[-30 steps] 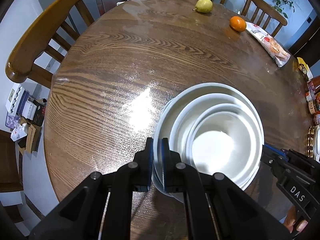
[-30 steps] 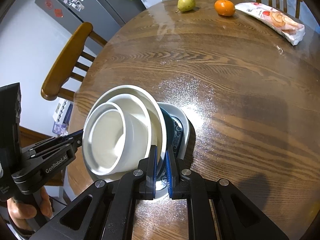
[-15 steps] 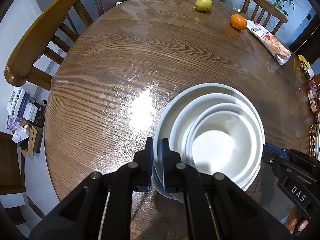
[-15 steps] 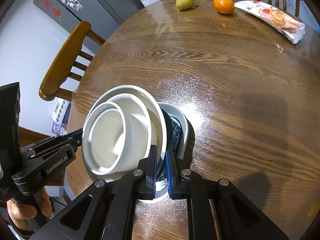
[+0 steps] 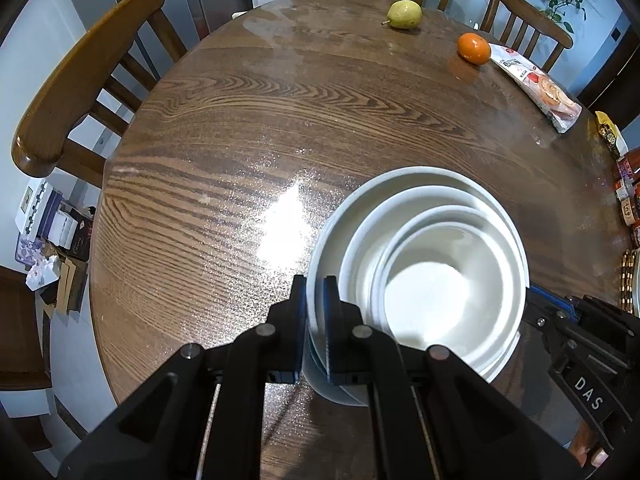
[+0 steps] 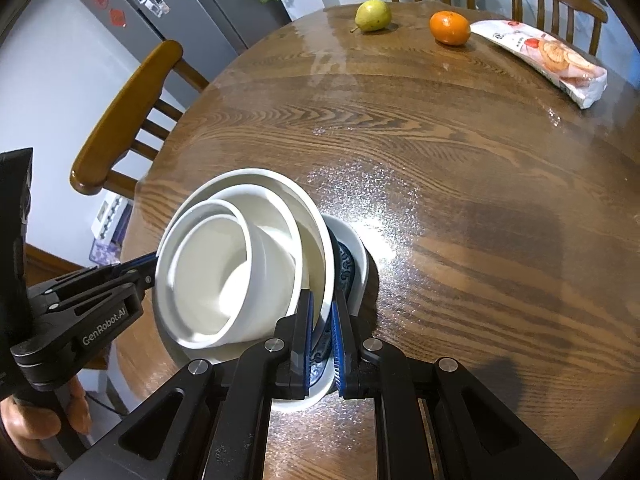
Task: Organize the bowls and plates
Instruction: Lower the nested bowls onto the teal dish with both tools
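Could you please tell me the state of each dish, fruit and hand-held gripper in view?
Bowls: three white ones nested, held by the rim.
Patterned dish: beneath the bowls, on the table.
Left hand-held gripper: shut on the outer bowl's rim.
Right hand-held gripper: shut on the rim opposite.
Pear: lying loose.
Orange: lying loose.
Snack packet: lying flat.

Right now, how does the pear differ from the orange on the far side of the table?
The pear is yellow-green and tapers toward one end; the orange is bright orange and nearly round. The pear shows a small stem; no stem is visible on the orange. The orange lies close beside the snack packet, while the pear lies apart from it, on the orange's other side. Both are whole fruits resting directly on the wooden table.
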Tool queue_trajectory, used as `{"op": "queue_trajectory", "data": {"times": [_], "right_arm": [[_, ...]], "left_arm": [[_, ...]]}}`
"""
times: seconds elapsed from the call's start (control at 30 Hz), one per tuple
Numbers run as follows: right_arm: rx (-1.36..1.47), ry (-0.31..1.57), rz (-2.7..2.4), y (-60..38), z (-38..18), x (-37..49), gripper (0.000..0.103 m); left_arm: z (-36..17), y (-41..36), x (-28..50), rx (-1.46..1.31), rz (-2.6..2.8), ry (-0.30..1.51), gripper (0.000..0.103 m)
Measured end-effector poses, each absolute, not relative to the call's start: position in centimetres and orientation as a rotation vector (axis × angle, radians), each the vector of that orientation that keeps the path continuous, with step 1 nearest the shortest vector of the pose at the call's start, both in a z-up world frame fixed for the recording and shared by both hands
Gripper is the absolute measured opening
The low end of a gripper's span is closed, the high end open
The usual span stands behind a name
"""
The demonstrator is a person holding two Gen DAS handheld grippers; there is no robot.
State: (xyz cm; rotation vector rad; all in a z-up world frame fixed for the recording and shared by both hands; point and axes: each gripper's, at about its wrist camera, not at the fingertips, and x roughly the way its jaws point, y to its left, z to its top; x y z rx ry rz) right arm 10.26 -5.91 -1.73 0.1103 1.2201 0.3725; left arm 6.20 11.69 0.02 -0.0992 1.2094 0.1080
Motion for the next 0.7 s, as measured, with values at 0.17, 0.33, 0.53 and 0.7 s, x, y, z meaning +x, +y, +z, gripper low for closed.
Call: {"op": "queue_trajectory", "data": {"times": [0.17, 0.33, 0.53, 0.7], "right_arm": [[0.099, 1.208, 0.374, -5.85, -1.68, 10.21, 0.012], [0.09, 1.191, 0.369, -5.83, -1.59, 9.93, 0.012], [0.08, 1.17, 0.36, -5.74, -1.51, 9.66, 0.012], [0.062, 1.149, 0.351, -5.58, -1.43, 9.4, 0.012]], "left_arm": [[0.0, 11.68, 6.12, -0.104, 0.113, 1.199, 0.003], [0.01, 11.58, 5.98, -0.103, 0.121, 1.184, 0.003], [-0.02, 11.58, 5.68, -0.111, 0.13, 1.163, 0.003], [-0.04, 11.57, 5.55, -0.113, 0.131, 1.153, 0.003]]}}
